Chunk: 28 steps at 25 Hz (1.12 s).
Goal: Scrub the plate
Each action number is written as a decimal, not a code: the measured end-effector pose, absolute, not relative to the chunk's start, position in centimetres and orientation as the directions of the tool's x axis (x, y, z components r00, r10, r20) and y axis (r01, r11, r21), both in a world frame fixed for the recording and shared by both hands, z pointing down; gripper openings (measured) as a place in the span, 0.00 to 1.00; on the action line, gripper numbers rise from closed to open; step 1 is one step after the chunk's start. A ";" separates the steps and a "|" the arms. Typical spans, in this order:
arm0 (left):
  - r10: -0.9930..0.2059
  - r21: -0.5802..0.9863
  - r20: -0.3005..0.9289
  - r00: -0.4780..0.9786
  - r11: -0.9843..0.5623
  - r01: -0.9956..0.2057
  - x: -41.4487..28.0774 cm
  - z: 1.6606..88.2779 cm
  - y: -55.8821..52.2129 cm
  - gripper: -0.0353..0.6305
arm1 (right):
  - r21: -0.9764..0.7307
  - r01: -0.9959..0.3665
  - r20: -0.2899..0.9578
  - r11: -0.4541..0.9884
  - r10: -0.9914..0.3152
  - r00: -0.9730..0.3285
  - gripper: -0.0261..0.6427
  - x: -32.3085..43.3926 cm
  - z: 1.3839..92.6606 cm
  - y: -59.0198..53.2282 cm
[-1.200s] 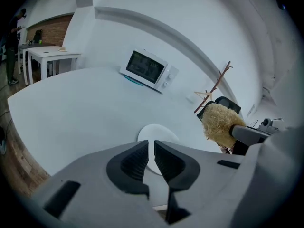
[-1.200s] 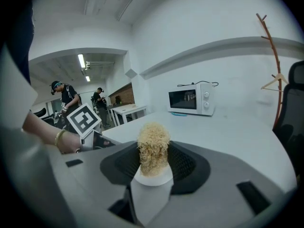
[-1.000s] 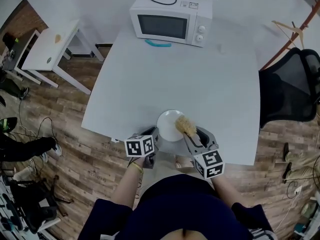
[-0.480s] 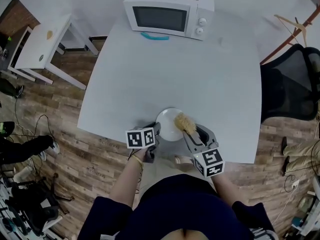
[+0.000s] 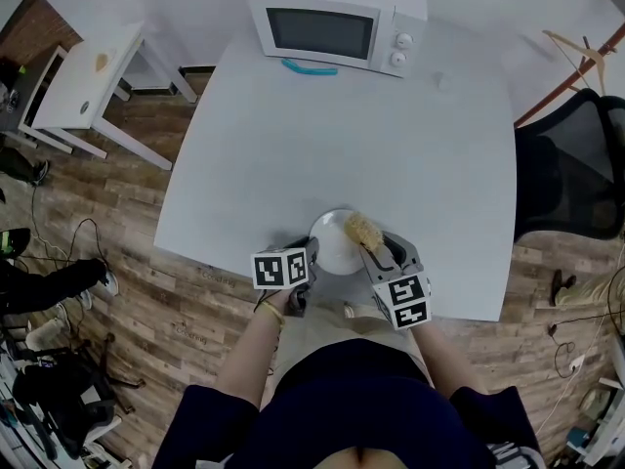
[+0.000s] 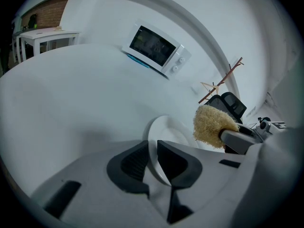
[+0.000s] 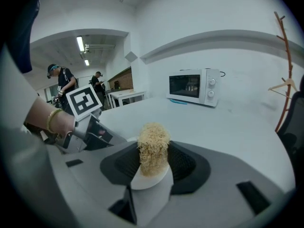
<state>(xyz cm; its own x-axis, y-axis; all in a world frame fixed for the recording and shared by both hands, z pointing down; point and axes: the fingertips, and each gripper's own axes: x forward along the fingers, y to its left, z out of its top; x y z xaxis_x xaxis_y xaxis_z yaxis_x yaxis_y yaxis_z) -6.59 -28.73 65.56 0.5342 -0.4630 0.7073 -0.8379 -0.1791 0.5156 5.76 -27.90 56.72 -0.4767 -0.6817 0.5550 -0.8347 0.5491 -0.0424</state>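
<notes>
A white plate [image 5: 333,250] lies on the white table [image 5: 371,135] near its front edge. My left gripper [image 5: 307,260] is at the plate's left rim. In the left gripper view the rim [image 6: 154,148] stands between the two dark pads, and the jaws are closing on it. My right gripper [image 5: 377,253] is shut on a tan loofah scrubber [image 5: 363,231], which sits over the plate's right side. From the right gripper view the scrubber [image 7: 153,146] sticks up between the pads of that gripper [image 7: 152,161]. The left gripper view shows the scrubber [image 6: 213,126] beside the plate [image 6: 167,131].
A white microwave [image 5: 337,22] stands at the table's far edge with a blue object [image 5: 310,67] in front of it. A small white side table [image 5: 83,76] is at the left, a black chair [image 5: 576,174] and a wooden rack [image 5: 571,52] at the right. People [image 7: 61,87] stand far off.
The left gripper has shifted slightly forward onto the plate's left rim. The right gripper with the scrubber has hardly moved over the plate.
</notes>
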 end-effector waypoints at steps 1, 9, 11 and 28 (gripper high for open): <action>-0.463 0.516 0.707 0.534 -0.179 -0.838 -6.6 65.5 -28.7 0.16 | -0.031 -0.832 0.566 0.554 -0.677 -0.471 0.29 5.8 57.1 -28.2; -0.467 0.504 0.710 0.527 -0.184 -0.844 -6.7 65.7 -28.7 0.16 | 0.022 -0.823 0.636 0.568 -0.643 -0.427 0.29 6.5 60.1 -28.4; -0.468 0.503 0.709 0.527 -0.187 -0.844 -6.7 65.8 -28.8 0.16 | 0.029 -0.820 0.634 0.571 -0.645 -0.426 0.29 6.4 60.2 -28.6; -0.477 0.491 0.709 0.520 -0.195 -0.849 -6.5 65.7 -28.9 0.16 | 0.038 -0.739 0.641 0.673 -0.584 -0.499 0.29 0.0 59.9 -30.0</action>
<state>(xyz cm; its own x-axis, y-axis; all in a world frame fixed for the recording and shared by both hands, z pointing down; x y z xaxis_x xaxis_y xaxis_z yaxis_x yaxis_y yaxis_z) -6.52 -28.90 65.70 0.5199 -0.4770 0.7086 -0.8488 -0.1950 0.4914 0.00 -29.95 59.92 -0.4987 -0.5837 0.6408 -0.7388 0.6729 0.0380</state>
